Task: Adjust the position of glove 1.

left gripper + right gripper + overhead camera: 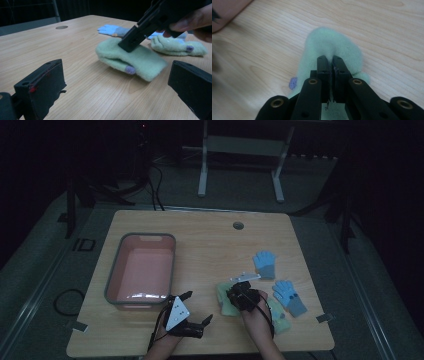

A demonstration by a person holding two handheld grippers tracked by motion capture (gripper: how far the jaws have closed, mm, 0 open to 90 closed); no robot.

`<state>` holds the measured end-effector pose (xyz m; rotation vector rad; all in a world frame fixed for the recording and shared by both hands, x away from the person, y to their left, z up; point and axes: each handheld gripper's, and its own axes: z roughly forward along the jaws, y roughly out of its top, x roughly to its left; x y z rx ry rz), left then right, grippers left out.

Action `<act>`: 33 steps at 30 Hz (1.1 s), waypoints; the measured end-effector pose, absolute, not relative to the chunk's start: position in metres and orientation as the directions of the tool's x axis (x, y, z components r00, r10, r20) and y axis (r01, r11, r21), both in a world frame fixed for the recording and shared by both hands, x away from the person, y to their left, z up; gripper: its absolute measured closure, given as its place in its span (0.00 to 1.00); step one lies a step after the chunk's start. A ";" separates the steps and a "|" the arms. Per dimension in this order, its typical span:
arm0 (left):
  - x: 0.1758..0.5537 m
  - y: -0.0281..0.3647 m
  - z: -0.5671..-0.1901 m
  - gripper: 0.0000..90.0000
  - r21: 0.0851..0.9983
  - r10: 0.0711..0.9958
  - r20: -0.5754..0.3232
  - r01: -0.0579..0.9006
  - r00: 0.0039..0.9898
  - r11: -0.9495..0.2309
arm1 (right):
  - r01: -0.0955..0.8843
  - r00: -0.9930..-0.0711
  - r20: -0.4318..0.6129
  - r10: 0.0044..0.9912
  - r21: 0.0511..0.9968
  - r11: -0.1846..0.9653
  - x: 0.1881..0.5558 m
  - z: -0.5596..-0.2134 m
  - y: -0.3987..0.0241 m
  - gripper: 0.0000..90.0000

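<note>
pale green mitten [329, 47], pink bin [145, 270], blue gloves [264, 263]

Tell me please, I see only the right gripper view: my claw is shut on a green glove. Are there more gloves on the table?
Observer: Yes, three. A second green glove lies close to the held green glove. One blue glove and another blue glove lie further to the right.
Operator: Is there some container for them?
Observer: A pink bin stands on the left part of the table.
Operator: And what does the other claw do?
Observer: The left claw is open with nothing between its jaws. It is near the front edge of the table, just in front of the bin.
</note>
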<state>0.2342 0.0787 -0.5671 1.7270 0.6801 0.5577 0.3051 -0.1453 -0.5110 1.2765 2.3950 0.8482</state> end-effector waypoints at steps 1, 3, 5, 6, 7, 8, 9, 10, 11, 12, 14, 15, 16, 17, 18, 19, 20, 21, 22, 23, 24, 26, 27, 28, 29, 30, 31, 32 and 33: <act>0.234 0.079 -0.567 0.01 0.969 0.693 0.021 0.156 0.720 -0.191 | 0.657 -0.557 0.019 0.830 0.621 0.427 0.306 -0.513 -0.146 0.96; 0.234 0.078 -0.567 0.01 0.969 0.690 0.023 0.154 0.723 -0.194 | 0.668 -0.547 0.017 0.837 0.612 0.424 0.309 -0.518 -0.147 0.96; 0.234 0.078 -0.567 0.01 0.969 0.690 0.025 0.153 0.723 -0.196 | 0.676 -0.538 0.015 0.843 0.605 0.421 0.311 -0.523 -0.147 0.95; 0.234 0.078 -0.567 0.01 0.968 0.690 0.026 0.153 0.724 -0.197 | 0.675 -0.537 0.003 0.844 0.601 0.428 0.313 -0.526 -0.147 0.95; 0.234 0.078 -0.567 0.01 0.969 0.690 0.024 0.154 0.723 -0.195 | 0.676 -0.535 -0.004 0.845 0.597 0.431 0.314 -0.528 -0.146 0.94; 0.234 0.078 -0.567 0.01 0.969 0.690 0.024 0.154 0.724 -0.194 | 0.677 -0.536 -0.014 0.844 0.591 0.439 0.316 -0.532 -0.145 0.94; 0.234 0.078 -0.567 0.01 0.969 0.690 0.021 0.154 0.724 -0.192 | 0.677 -0.540 -0.016 0.842 0.586 0.446 0.317 -0.533 -0.144 0.94; 0.234 0.079 -0.567 0.01 0.969 0.690 0.021 0.154 0.724 -0.191 | 0.670 -0.543 -0.023 0.839 0.591 0.450 0.317 -0.535 -0.144 0.94; 0.234 0.079 -0.567 0.01 0.970 0.690 0.021 0.154 0.723 -0.190 | 0.670 -0.543 -0.019 0.840 0.592 0.447 0.318 -0.536 -0.145 0.94; 0.234 0.079 -0.567 0.01 0.970 0.689 0.019 0.155 0.724 -0.189 | 0.671 -0.546 -0.012 0.838 0.592 0.447 0.318 -0.537 -0.145 0.93; 0.234 0.079 -0.567 0.01 0.970 0.688 0.017 0.156 0.726 -0.189 | 0.666 -0.551 -0.015 0.835 0.594 0.450 0.319 -0.537 -0.145 0.93; 0.234 0.079 -0.567 0.01 0.970 0.687 0.013 0.158 0.726 -0.185 | 0.663 -0.554 -0.017 0.832 0.596 0.453 0.319 -0.537 -0.146 0.92; 0.234 0.079 -0.567 0.01 0.970 0.687 0.013 0.158 0.727 -0.185 | 0.654 -0.562 -0.021 0.827 0.601 0.459 0.319 -0.538 -0.146 0.91; 0.234 0.079 -0.567 0.01 0.970 0.687 0.013 0.158 0.727 -0.186 | 0.648 -0.568 -0.026 0.822 0.601 0.467 0.319 -0.538 -0.145 0.90; 0.234 0.079 -0.567 0.01 0.970 0.687 0.014 0.158 0.727 -0.187 | 0.647 -0.571 -0.026 0.820 0.602 0.469 0.319 -0.538 -0.146 0.89; 0.234 0.079 -0.567 0.01 0.969 0.687 0.015 0.158 0.727 -0.188 | 0.645 -0.575 -0.022 0.818 0.603 0.470 0.319 -0.538 -0.146 0.86; 0.234 0.079 -0.567 0.01 0.969 0.687 0.015 0.158 0.727 -0.188 | 0.635 -0.589 -0.025 0.807 0.604 0.482 0.319 -0.537 -0.146 0.83; 0.234 0.079 -0.567 0.01 0.969 0.687 0.014 0.158 0.726 -0.188 | 0.626 -0.601 -0.028 0.799 0.605 0.492 0.319 -0.536 -0.146 0.80; 0.234 0.079 -0.567 0.01 0.969 0.687 0.014 0.158 0.726 -0.187 | 0.620 -0.611 -0.029 0.791 0.604 0.501 0.319 -0.534 -0.146 0.77; 0.234 0.079 -0.567 0.01 0.970 0.688 0.014 0.158 0.726 -0.187 | 0.604 -0.631 -0.035 0.775 0.605 0.519 0.318 -0.532 -0.147 0.76; 0.234 0.079 -0.567 0.01 0.970 0.689 0.015 0.157 0.725 -0.187 | 0.594 -0.641 -0.040 0.766 0.606 0.529 0.318 -0.530 -0.150 0.75; 0.234 0.079 -0.567 0.01 0.970 0.691 0.018 0.154 0.723 -0.187 | 0.576 -0.663 -0.046 0.747 0.607 0.548 0.317 -0.526 -0.155 0.71; 0.233 0.079 -0.567 0.01 0.970 0.691 0.020 0.153 0.723 -0.188 | 0.563 -0.667 -0.061 0.743 0.612 0.555 0.317 -0.523 -0.157 0.69; 0.233 0.079 -0.567 0.01 0.970 0.690 0.021 0.151 0.723 -0.188 | 0.550 -0.674 -0.072 0.735 0.616 0.564 0.316 -0.520 -0.160 0.68; 0.233 0.079 -0.567 0.01 0.970 0.690 0.022 0.151 0.723 -0.189 | 0.539 -0.685 -0.075 0.725 0.618 0.573 0.316 -0.518 -0.163 0.68; 0.233 0.079 -0.567 0.01 0.970 0.690 0.021 0.152 0.723 -0.189 | 0.534 -0.687 -0.077 0.722 0.622 0.574 0.316 -0.515 -0.166 0.68; 0.234 0.079 -0.567 0.01 0.970 0.690 0.021 0.152 0.723 -0.189 | 0.523 -0.692 -0.081 0.718 0.630 0.574 0.315 -0.511 -0.169 0.68; 0.233 0.079 -0.567 0.01 0.971 0.691 0.021 0.150 0.723 -0.187 | 0.510 -0.701 -0.078 0.709 0.641 0.574 0.314 -0.508 -0.172 0.67; 0.233 0.079 -0.567 0.01 0.971 0.691 0.023 0.148 0.723 -0.187 | 0.500 -0.709 -0.075 0.701 0.648 0.575 0.313 -0.506 -0.176 0.66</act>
